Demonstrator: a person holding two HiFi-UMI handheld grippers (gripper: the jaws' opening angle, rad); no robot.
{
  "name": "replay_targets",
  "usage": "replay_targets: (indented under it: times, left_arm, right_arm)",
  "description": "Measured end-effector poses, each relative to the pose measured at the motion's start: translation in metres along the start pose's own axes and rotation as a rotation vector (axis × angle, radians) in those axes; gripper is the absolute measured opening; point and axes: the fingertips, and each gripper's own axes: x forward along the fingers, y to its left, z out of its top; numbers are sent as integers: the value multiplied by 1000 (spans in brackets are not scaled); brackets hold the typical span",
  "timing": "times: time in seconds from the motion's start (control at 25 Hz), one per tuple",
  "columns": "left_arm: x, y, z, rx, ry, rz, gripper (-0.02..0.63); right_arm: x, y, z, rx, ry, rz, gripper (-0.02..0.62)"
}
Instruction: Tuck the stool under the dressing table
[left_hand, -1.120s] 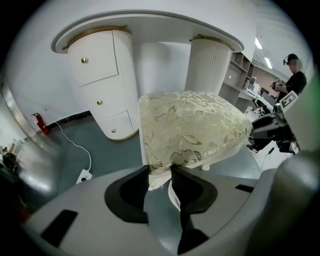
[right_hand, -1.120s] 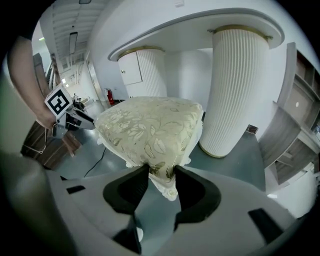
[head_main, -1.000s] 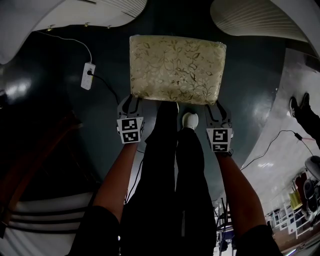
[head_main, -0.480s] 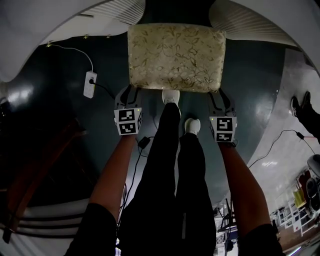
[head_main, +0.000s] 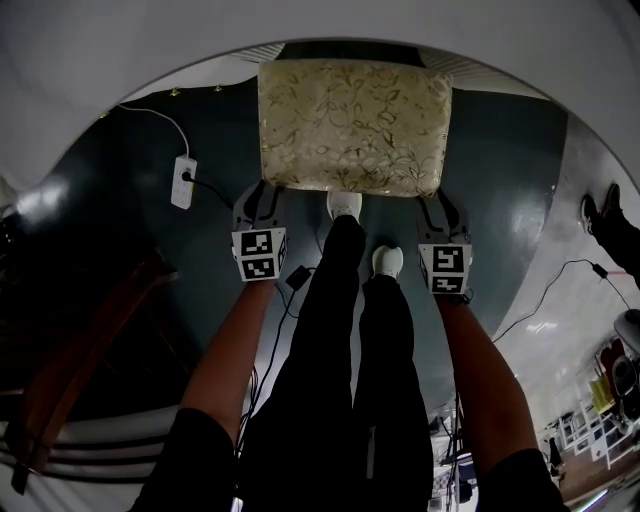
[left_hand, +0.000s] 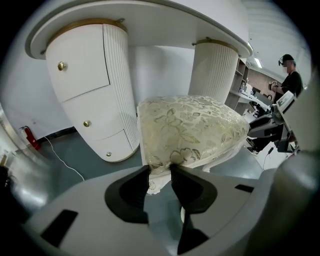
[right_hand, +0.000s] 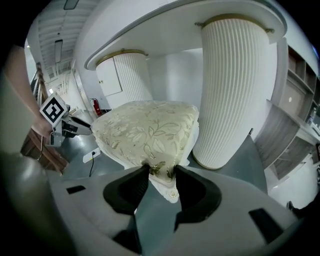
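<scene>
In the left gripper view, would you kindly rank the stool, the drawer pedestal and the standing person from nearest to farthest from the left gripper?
1. Stool: centre, its near corner clamped between the jaws.
2. Drawer pedestal: to the left, beyond the stool's corner.
3. Standing person: far right background.

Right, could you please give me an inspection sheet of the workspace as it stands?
Surface: dark glossy floor, reflecting the lights.
Job's things: stool with a gold floral cushion, standing between the two ribbed pedestals of the white dressing table; in the head view its far edge sits about at the tabletop's rim.
Clutter: white power strip on the floor left of the stool.
Grippers: left gripper shut on the stool's near left corner; right gripper shut on its near right corner.
Cables: white cable running from the power strip; black cable on the floor at the right.
Surroundings: dark wooden furniture at the left; a bystander beyond the table.
</scene>
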Motion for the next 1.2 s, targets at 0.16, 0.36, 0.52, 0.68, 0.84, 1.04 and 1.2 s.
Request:
replay_targets:
  times: [0.16, 0.36, 0.52, 0.68, 0.84, 1.04, 1.2]
  left_arm:
    - [-1, 0, 0, -21, -30, -7, 140]
    - [-4, -5, -4, -61, -63, -11, 140]
    - [7, 1, 14, -66, -85, -3, 140]
    - [37, 18, 56, -60, -111, -1, 140]
    - [48, 26, 79, -48, -143, -2, 140]
    - [61, 32, 104, -44, -143, -2, 140]
    - [65, 32, 110, -10, -146, -42, 141]
  right_arm:
    - [0, 0, 1, 23, -14, -39, 165]
    - [-2, -4, 1, 44, -41, -76, 161]
    - [10, -15, 18, 57, -65, -93, 160]
    - [42, -40, 56, 82, -102, -117, 158]
    - [51, -49, 73, 67, -121, -116, 156]
    - [61, -61, 90, 62, -108, -113, 156]
    - [65, -67, 96, 73, -107, -125, 156]
